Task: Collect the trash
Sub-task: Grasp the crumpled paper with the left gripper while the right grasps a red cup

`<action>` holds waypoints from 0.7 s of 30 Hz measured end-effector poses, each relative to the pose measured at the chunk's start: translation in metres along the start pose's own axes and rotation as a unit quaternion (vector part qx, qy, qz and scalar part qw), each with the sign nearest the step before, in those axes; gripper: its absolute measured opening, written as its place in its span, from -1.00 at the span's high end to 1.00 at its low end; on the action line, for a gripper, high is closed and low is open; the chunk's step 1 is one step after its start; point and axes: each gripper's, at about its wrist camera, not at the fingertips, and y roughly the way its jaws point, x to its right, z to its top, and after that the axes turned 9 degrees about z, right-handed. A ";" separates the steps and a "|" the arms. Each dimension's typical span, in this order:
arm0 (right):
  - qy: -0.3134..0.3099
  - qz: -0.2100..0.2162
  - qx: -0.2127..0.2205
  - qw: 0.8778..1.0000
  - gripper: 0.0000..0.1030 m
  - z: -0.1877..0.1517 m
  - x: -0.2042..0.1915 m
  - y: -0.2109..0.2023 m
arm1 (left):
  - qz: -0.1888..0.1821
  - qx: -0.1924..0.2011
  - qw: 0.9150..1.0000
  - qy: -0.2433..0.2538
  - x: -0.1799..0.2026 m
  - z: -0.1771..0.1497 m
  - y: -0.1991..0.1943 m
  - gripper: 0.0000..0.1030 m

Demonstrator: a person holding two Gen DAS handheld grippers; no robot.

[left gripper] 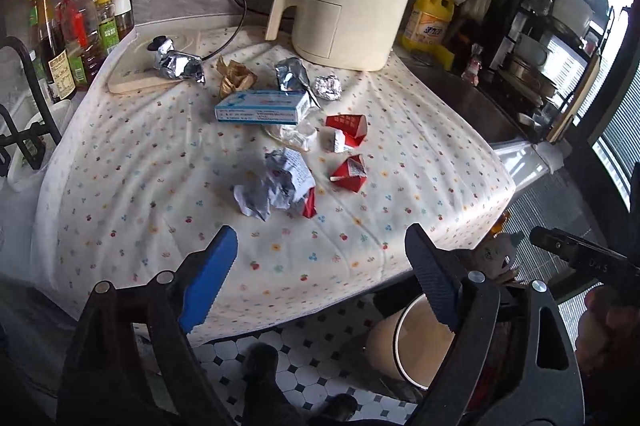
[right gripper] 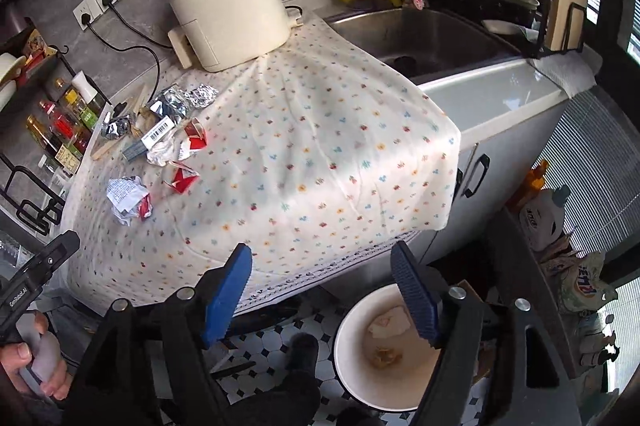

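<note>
Trash lies mid-table on the flowered cloth [left gripper: 160, 194]: crumpled printed paper [left gripper: 276, 186], two torn red cartons [left gripper: 350, 172], a blue-white box [left gripper: 262, 106], foil balls [left gripper: 328, 86], a foil packet [left gripper: 176, 64] and a brown wrapper [left gripper: 234, 76]. My left gripper [left gripper: 322, 232] hovers open over the cloth's near edge, short of the paper, nothing between its fingers. My right gripper [right gripper: 321, 249] is open and empty above the table's front edge. Below it on the tiled floor stands a cream bin [right gripper: 340, 338] with a few scraps [right gripper: 390, 322] inside. The same paper [right gripper: 126, 196] shows far left.
A cream air fryer [left gripper: 348, 6] stands at the back of the cloth, with its cords behind it. Sauce bottles [left gripper: 76, 26] line the left, next to a wooden board [left gripper: 132, 82]. A steel sink [right gripper: 420, 38] and yellow detergent [left gripper: 430, 14] are on the right.
</note>
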 end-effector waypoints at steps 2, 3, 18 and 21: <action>-0.013 0.006 0.001 1.000 -0.53 0.008 -0.019 0.007 | 0.003 0.007 1.000 -0.012 -0.016 0.007 0.001 -0.67; -0.019 0.010 0.001 1.000 -0.55 0.012 -0.028 0.011 | 0.005 0.010 1.000 -0.017 -0.023 0.010 0.002 -0.67; -0.040 0.029 -0.040 0.998 -0.15 0.033 -0.105 0.077 | -0.047 -0.007 0.998 -0.040 -0.077 0.039 0.052 -0.67; -0.029 0.013 -0.040 0.999 -0.14 0.033 -0.103 0.079 | -0.072 -0.022 0.997 -0.024 -0.069 0.043 0.070 -0.67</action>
